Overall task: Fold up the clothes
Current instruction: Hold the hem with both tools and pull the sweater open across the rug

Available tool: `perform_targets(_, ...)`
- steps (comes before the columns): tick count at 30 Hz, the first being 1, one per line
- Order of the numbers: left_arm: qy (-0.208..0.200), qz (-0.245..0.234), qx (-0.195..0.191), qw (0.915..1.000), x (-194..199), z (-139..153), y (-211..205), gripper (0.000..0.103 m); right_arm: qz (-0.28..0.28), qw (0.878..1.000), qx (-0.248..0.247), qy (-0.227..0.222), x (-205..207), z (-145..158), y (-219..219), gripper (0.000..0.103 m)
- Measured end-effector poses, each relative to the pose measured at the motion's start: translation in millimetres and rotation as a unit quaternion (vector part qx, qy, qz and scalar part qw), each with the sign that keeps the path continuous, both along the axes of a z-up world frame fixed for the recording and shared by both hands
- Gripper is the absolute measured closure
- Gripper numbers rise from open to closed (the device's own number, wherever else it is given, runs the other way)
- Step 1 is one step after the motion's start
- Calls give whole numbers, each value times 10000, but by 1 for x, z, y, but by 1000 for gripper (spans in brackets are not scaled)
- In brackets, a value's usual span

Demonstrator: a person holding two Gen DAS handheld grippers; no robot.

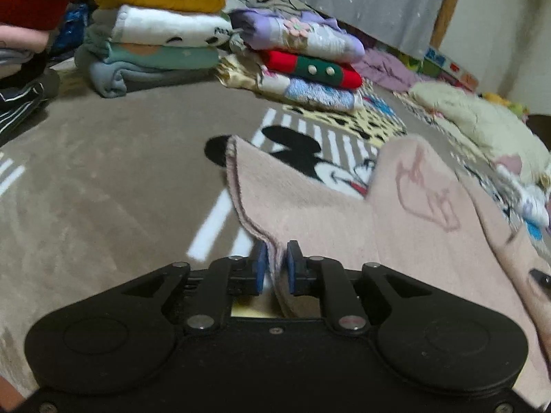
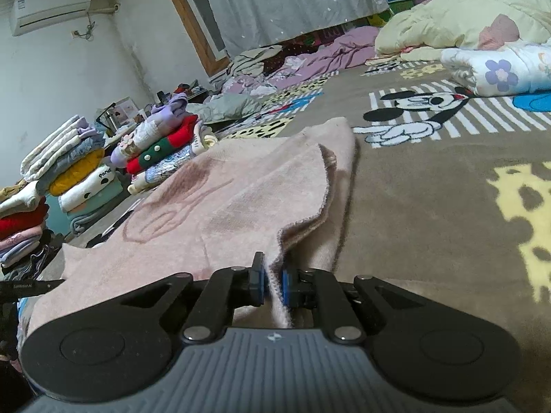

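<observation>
**Both grippers pinch the hem of a pink garment over a cartoon blanket**

Left wrist view: the left gripper [image 1: 277, 263] has its blue-padded fingers [image 1: 260, 268] clenched on the stitched edge of a pink garment [image 1: 344, 213]. The cloth spreads away to the right and far side, lying on a brown blanket [image 1: 103, 179] printed with a cartoon mouse [image 1: 330, 165]. A darker pink outline drawing shows on the garment's right part. Far left stands a stack of folded clothes [image 1: 162, 34] with a yellow piece near the top; just right of it sits a second, lower pile [image 1: 303, 55] with a red and green item in it. A cream quilt [image 1: 482, 127] lies at the far right.

Right wrist view: the right gripper [image 2: 273, 280] grips another edge of the same pink garment [image 2: 213, 206], fingers [image 2: 286, 284] closed on the hem. The cloth stretches left and away over the brown blanket [image 2: 430, 189]. The folded stacks [image 2: 86, 179] stand far left, the cream quilt [image 2: 465, 24] far right, and an air conditioner [image 2: 48, 8] hangs on the wall.
</observation>
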State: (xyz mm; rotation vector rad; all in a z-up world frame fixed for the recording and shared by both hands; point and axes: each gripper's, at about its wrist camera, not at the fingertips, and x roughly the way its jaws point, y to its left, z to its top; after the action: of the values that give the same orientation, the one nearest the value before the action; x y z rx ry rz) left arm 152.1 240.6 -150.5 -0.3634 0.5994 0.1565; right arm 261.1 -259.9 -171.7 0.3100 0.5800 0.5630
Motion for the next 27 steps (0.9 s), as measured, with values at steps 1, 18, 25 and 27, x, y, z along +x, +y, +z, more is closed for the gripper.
perform_targets(1, -50, 57, -3, 10000, -1, 1, 0, 78, -25, 10000, -30, -49, -2, 2, 0, 93)
perform_targets(18, -493, 446, -292, 9974, 3, 15, -1, 59, -697, 9961, 272, -463, -34, 31, -54, 94)
perform_targets(25, -450, 481, -333, 9973, 5, 13, -6, 59, -1077, 9929, 36, -499, -44, 34, -80, 94)
perform_targets(27, -454, 509, -381, 9969, 5, 13, -6, 59, -1210, 9914, 4, -496, -47, 33, -87, 94)
